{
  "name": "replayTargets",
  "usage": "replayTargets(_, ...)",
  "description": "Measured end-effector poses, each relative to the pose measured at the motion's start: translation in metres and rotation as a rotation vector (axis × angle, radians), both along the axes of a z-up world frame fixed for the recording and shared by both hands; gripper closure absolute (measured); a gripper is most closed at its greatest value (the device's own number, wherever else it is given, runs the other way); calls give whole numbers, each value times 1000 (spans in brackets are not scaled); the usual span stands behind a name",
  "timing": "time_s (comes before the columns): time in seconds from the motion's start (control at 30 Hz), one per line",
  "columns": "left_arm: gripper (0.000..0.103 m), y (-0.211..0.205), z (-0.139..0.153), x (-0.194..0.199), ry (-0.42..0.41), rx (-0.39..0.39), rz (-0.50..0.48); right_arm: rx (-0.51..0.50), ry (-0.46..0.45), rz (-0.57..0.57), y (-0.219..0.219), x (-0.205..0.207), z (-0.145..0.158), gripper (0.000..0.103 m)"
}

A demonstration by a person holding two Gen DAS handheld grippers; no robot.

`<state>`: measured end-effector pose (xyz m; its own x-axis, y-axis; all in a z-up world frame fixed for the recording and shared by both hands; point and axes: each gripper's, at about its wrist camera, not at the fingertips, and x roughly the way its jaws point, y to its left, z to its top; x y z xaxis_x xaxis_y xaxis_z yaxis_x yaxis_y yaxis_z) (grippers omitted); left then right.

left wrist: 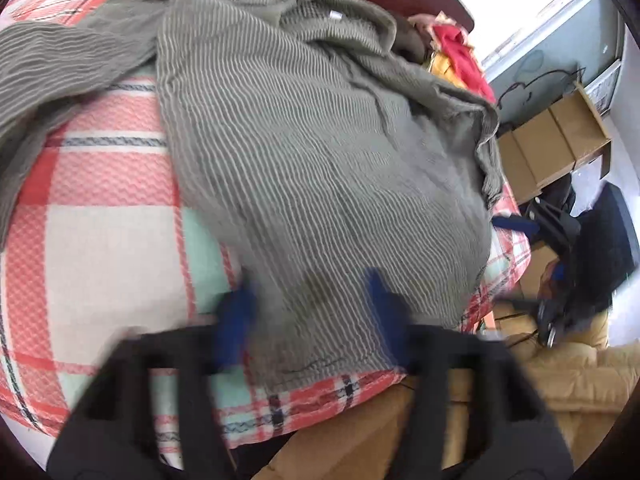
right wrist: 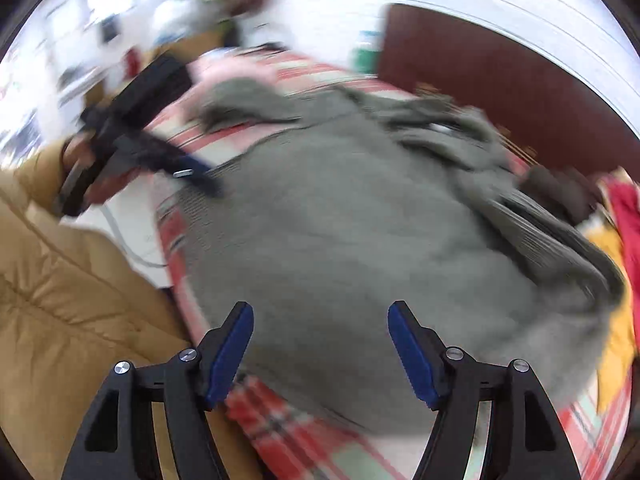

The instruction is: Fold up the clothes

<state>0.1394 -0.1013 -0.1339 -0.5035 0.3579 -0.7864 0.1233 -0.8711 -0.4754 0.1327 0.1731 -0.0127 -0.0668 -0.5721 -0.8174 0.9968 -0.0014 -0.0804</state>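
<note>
A grey-green ribbed sweater point(left wrist: 312, 152) lies spread on a bed with a red, white and mint plaid cover point(left wrist: 100, 208). One sleeve trails off to the left. My left gripper point(left wrist: 308, 288) is blurred and hovers over the sweater's near hem, its blue pads point(left wrist: 236, 316) apart, with cloth under them but nothing pinched. In the right wrist view the sweater point(right wrist: 340, 220) fills the middle. My right gripper point(right wrist: 320, 307) stands open just above its lower part. The left gripper point(right wrist: 192, 174), in a hand with a tan sleeve, points at the sweater's left edge.
A dark red headboard point(right wrist: 500, 88) stands behind the bed. Red and yellow clothes point(left wrist: 456, 56) are piled at the bed's far right. Cardboard boxes point(left wrist: 552, 148) and dark clutter sit on the floor to the right. A tan padded jacket point(right wrist: 72, 300) is close on the left.
</note>
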Motion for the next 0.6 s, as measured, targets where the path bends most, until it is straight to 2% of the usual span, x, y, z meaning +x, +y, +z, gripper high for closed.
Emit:
replayTargets(0.07,92,-7,0,-3,-8,8,33,10,-10,81,-19,21,-10,31)
replayTargets(0.13,93,-16,3,-3,-3,50,50,-6,-18,146,-38,40,-16,31)
replayTargets(0.23,94,-29,7,-2,4,114,76,-3,-20,186,-68,56,-27,33)
replayTargets(0.37,94,-33,12,-5,14,129,77,2,-56,208,-101,66,-41,37)
replayTargets(0.4,94,-34,12,-6,17,141,73,4,-57,198,-108,66,-44,55)
replayTargets(0.43,94,-36,13,-6,19,152,70,8,-64,181,-114,66,-47,80)
replayTargets(0.5,94,-41,14,-5,22,173,68,16,-77,147,-126,66,-51,94)
replayTargets(0.6,94,-48,21,-4,39,211,66,7,-163,115,-139,63,-42,98)
